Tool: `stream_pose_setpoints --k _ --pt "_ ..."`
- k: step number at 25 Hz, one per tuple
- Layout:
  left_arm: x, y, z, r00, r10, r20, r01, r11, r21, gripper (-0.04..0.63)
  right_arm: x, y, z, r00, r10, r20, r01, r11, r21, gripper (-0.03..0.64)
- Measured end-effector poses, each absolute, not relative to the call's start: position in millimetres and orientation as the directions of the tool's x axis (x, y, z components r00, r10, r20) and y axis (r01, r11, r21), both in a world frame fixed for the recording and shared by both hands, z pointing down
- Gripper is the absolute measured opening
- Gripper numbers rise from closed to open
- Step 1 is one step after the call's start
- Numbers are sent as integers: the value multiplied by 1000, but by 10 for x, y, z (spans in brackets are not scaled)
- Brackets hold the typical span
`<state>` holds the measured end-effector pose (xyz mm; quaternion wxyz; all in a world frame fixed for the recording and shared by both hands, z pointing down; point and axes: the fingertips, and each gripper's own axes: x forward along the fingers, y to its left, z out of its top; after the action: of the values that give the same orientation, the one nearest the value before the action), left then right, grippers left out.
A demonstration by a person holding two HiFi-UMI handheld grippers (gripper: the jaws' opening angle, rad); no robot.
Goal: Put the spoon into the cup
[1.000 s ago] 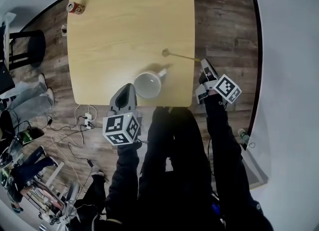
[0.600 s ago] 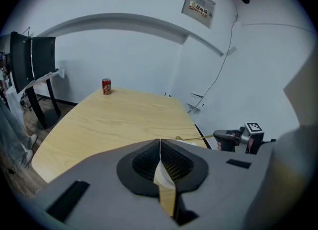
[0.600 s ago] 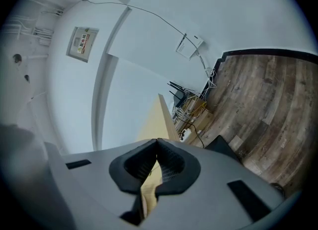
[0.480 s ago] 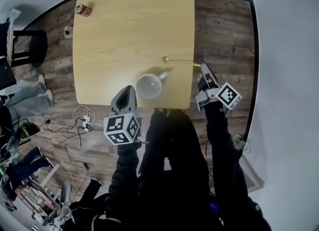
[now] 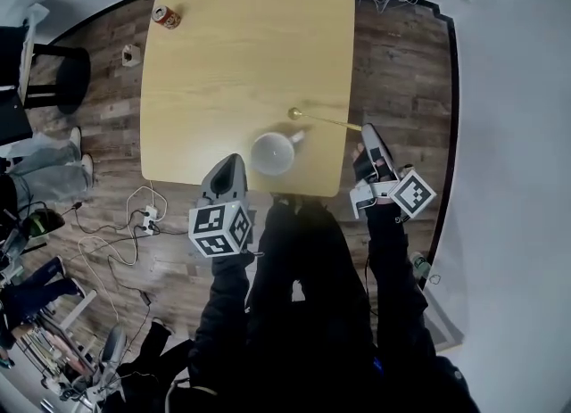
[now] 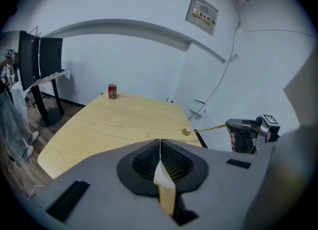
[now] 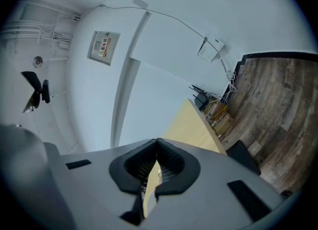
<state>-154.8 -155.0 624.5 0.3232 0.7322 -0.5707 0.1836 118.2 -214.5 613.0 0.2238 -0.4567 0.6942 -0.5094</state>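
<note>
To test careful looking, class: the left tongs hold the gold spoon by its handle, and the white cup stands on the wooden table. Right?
No: the right tongs hold the gold spoon by its handle, as the head view shows; the left tongs are shut and empty. The white cup does stand on the wooden table.

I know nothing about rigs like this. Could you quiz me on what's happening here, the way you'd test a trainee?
1. True or false: the spoon is outside the cup.
2. Which tongs grip the spoon? A the left tongs, B the right tongs.
3. Fill in: seen from the person, the red can stands at the table's far ___ corner.
Key: 1 true; 2 B; 3 left.
</note>
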Motion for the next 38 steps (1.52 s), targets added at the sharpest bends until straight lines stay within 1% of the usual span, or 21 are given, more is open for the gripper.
stream_pose_setpoints --k 4,13,21,25,30,35,37,38 --pt "-1596 -1506 6248 274 -718 640 -955 -123 270 34 909 -2003 5925 -553 -826 110 -387 138 -912 21" --pt "-1722 -1426 6355 263 -709 654 -955 -96 280 34 429 -1744 6035 -642 -732 227 -500 176 -848 21" --pt "-1764 -1375 6430 267 -700 663 -954 -92 287 34 84 -1687 6159 -650 -670 359 -650 245 -719 23" --pt "-1775 -1350 6462 267 -696 666 -953 -91 288 34 -72 -1678 6274 -642 -642 418 -698 265 -665 23" --pt "-1828 -1331 6441 264 -696 667 -953 -83 291 34 -118 -1674 6369 -624 -631 461 -722 239 -650 23" --pt "-1859 -1354 6383 260 -705 659 -953 -77 293 34 -94 -1672 6380 -631 -631 451 -701 216 -680 27" --pt "-1854 -1376 6329 259 -710 655 -953 -78 292 35 -73 -1680 6366 -636 -626 451 -691 203 -693 90" --pt "-1851 -1382 6292 259 -713 651 -953 -79 292 34 -57 -1681 6346 -636 -626 452 -690 199 -696 111"
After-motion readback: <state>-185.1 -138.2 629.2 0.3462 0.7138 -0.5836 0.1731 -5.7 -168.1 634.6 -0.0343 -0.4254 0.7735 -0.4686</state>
